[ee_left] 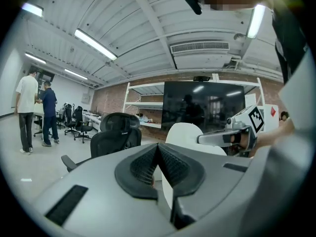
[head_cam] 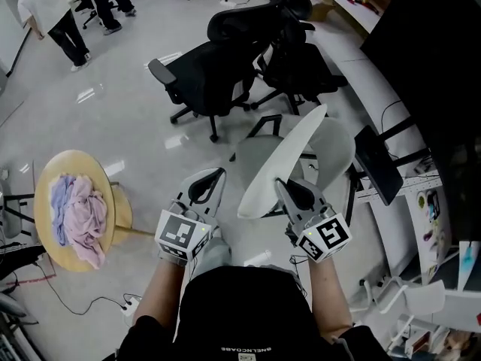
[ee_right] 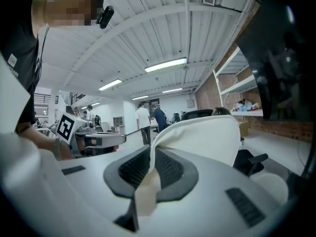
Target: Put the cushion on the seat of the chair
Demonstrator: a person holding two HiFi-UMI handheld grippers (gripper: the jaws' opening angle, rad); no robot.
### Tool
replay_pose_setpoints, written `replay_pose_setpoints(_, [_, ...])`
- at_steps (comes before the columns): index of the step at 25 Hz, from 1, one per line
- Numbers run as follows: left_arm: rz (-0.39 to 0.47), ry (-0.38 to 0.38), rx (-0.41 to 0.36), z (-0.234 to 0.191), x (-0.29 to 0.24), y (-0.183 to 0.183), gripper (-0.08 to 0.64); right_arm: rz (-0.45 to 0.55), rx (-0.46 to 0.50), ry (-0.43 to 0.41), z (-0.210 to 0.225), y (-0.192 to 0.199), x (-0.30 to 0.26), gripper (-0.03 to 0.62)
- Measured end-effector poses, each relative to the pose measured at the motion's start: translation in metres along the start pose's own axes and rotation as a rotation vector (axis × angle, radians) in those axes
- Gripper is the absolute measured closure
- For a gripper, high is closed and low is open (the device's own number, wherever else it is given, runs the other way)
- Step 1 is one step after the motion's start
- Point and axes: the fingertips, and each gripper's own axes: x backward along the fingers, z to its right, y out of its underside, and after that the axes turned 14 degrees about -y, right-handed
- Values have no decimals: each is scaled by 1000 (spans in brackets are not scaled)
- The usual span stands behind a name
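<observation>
"Cushion: where do we have it?"
"We pinch its edge in our right gripper. It tilts in the air, just in front of the white chair. Our left gripper is closed on nothing."

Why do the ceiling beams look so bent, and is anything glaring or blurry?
Both gripper views: wide-angle lenses bow the ceiling beams into curves. Head view: the glossy floor shows bright glare patches. Right gripper view: the cushion goes out of focus nearest the lens.
</observation>
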Motion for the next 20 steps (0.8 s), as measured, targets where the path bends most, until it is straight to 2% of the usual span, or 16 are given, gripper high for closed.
replay_pose_setpoints(11, [-19, 24, 40, -81, -40, 3, 548, -32, -9, -5, 21, -13, -92, 554])
replay_pose_setpoints(20, [-30, 23, 54, -108, -46, 8, 548, -72, -5, -40, 18, -14, -127, 554])
